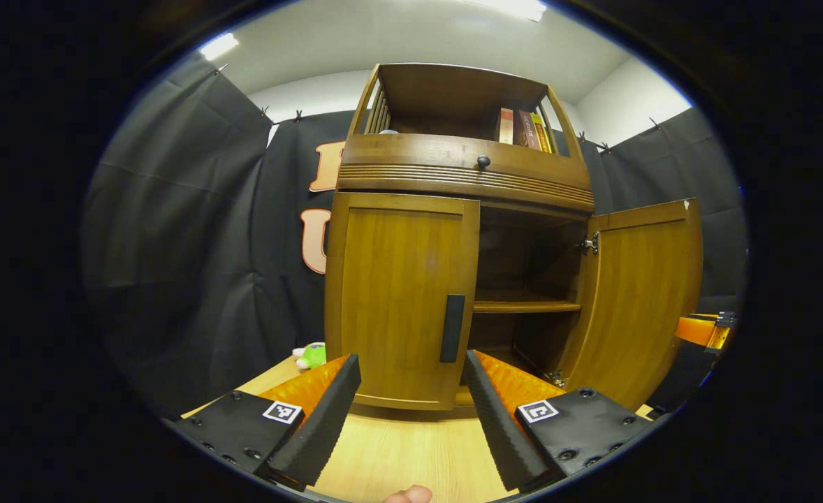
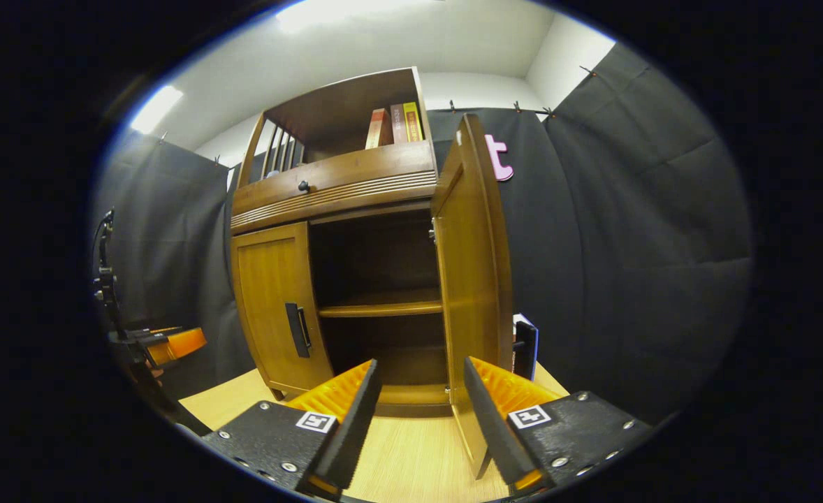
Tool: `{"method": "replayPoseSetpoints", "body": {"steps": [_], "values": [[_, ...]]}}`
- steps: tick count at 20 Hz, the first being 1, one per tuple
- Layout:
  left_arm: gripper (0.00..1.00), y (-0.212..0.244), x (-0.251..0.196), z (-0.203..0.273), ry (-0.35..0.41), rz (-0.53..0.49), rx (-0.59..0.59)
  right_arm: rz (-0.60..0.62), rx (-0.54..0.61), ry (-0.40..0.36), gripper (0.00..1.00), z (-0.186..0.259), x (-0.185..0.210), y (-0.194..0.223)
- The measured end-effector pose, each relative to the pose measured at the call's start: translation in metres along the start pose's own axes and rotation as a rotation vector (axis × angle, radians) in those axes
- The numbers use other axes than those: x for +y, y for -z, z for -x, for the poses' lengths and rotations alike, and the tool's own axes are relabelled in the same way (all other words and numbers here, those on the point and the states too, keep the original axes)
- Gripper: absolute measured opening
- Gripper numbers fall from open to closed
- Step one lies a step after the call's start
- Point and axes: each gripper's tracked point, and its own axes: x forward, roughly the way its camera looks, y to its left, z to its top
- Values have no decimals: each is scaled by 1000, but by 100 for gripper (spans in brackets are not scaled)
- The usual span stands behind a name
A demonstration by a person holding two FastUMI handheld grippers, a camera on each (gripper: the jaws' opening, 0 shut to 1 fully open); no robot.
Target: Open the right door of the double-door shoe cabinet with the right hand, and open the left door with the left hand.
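Note:
The wooden shoe cabinet (image 1: 464, 178) stands on a light wood table. Its left door (image 1: 401, 300) is closed, and the dark vertical handle (image 1: 452, 328) sits at its inner edge. The right door (image 1: 638, 300) is swung wide open, baring an inner shelf (image 1: 523, 306). My left gripper (image 1: 410, 358) is open, a short way in front of the left door, its fingers either side of the handle. My right gripper (image 2: 420, 363) is open too. The open right door (image 2: 471, 279) stands edge-on just inside its right finger, with its handle (image 2: 525, 349) on the far face. The closed left door (image 2: 275, 307) is farther left.
Books (image 1: 523, 128) stand in the top compartment above a drawer with a round knob (image 1: 483, 161). A green toy (image 1: 311, 355) lies on the table (image 1: 397, 454) left of the cabinet. Black cloth walls close in on both sides. The other gripper (image 2: 167, 346) hovers at far left.

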Motion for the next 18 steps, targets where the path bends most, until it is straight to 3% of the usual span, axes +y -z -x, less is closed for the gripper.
{"method": "replayPoseSetpoints", "body": {"steps": [3, 6, 10, 18], "values": [[95, -2, 0, -7, 8, -4, -4, 20, 9, 1, 100, -5, 7, 7], [97, -5, -11, -22, 38, -3, -4, 30, 5, -1, 92, -5, 14, 3], [95, -18, -42, -54, 147, 16, -19, 17, 1, -1, 92, 0, 22, 1], [96, -20, -79, -140, 192, -20, -45, 55, 2, 57, 92, 17, 14, -2]]}}
